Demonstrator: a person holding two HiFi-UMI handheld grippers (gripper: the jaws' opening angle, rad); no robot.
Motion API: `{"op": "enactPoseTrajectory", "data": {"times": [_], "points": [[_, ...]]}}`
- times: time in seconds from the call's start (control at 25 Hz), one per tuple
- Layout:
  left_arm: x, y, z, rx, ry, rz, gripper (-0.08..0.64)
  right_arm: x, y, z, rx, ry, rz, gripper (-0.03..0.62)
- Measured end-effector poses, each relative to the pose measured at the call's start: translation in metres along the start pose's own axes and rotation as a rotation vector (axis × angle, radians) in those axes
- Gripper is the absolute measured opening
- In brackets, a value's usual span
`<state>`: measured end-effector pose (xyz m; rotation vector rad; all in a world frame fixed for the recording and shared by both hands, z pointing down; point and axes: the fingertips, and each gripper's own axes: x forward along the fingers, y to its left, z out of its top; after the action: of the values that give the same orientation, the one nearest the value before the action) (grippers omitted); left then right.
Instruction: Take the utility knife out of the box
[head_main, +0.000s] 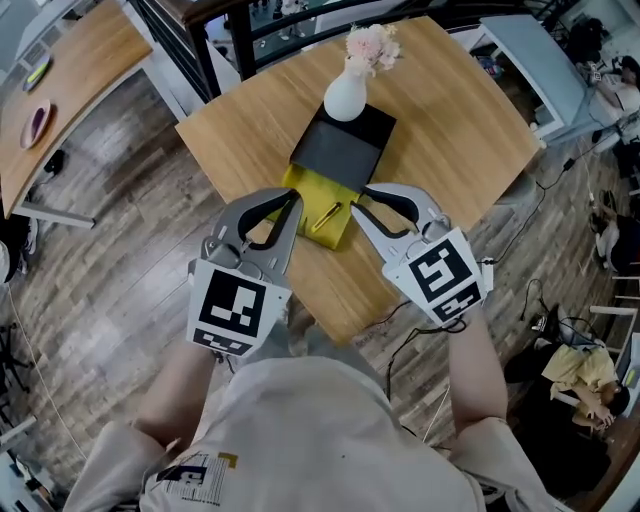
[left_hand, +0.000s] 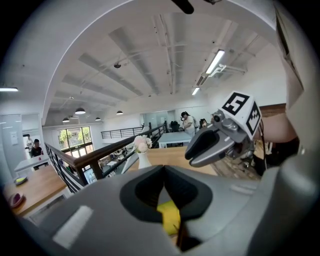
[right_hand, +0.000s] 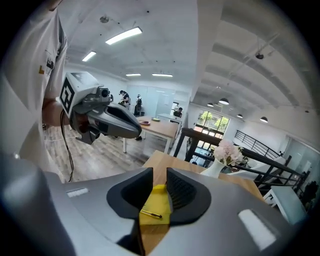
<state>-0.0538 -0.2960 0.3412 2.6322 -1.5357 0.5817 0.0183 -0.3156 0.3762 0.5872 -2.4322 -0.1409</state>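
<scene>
Utility knife (head_main: 327, 217) lies loose on the yellow tray (head_main: 338, 236) slid out at the near end of the black box (head_main: 340, 150). Jaws of the right gripper (head_main: 360, 201) stand a narrow gap apart with nothing between them, tips just right of the knife and apart from it. Jaws of the left gripper (head_main: 296, 197) are together and empty, at the tray's left edge. A white vase (head_main: 345, 95) stands at the box's far end.

**Matt box on smooth wood**

The table (head_main: 450, 130) is pale wood, smooth, with a fine grain. The floor (head_main: 110, 260) is greyer wooden planking. The box (head_main: 340, 150) has a matt black cover and a matt yellow tray (head_main: 312, 185). The vase (head_main: 345, 98) is smooth white with a slight sheen. The right gripper (right_hand: 160, 171) is matt grey plastic, its fingers (right_hand: 184, 189) ribbed black.
</scene>
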Motion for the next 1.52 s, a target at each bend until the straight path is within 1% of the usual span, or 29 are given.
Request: {"op": "enactPoseTrajectory", "data": {"times": [0.24,0.36,0.44,0.56,0.72,0.88,1.04,1.28,1.36,1.52], "points": [[0.017,0.002,-0.028,-0.002,0.051,0.012,0.002,0.042,0.008,-0.039,-0.127,0.139,0.113,0.124],[0.025,0.003,-0.048,-0.016,0.091,0.013,0.002,0.064,0.014,-0.062,-0.163,0.206,0.165,0.135],[0.030,0.004,-0.061,-0.027,0.119,0.020,0.003,0.079,0.020,-0.077,-0.182,0.251,0.199,0.135],[0.040,0.006,-0.078,-0.041,0.145,0.023,0.002,0.100,0.025,-0.099,-0.244,0.318,0.240,0.137],[0.050,0.012,-0.104,-0.080,0.188,0.035,0.003,0.125,0.034,-0.127,-0.280,0.366,0.307,0.137],[0.054,0.018,-0.132,-0.121,0.238,0.042,0.002,0.149,0.044,-0.160,-0.349,0.444,0.341,0.133],[0.060,0.023,-0.161,-0.144,0.280,0.037,0.002,0.170,0.057,-0.185,-0.372,0.497,0.381,0.133],[0.068,0.011,-0.197,-0.190,0.331,-0.005,0.003,0.193,0.072,-0.222,-0.448,0.583,0.427,0.132],[0.070,0.007,-0.207,-0.201,0.348,-0.019,0.002,0.200,0.071,-0.233,-0.474,0.610,0.431,0.114],[0.071,0.000,-0.229,-0.222,0.388,-0.035,0.002,0.208,0.070,-0.250,-0.534,0.654,0.451,0.129]]}}
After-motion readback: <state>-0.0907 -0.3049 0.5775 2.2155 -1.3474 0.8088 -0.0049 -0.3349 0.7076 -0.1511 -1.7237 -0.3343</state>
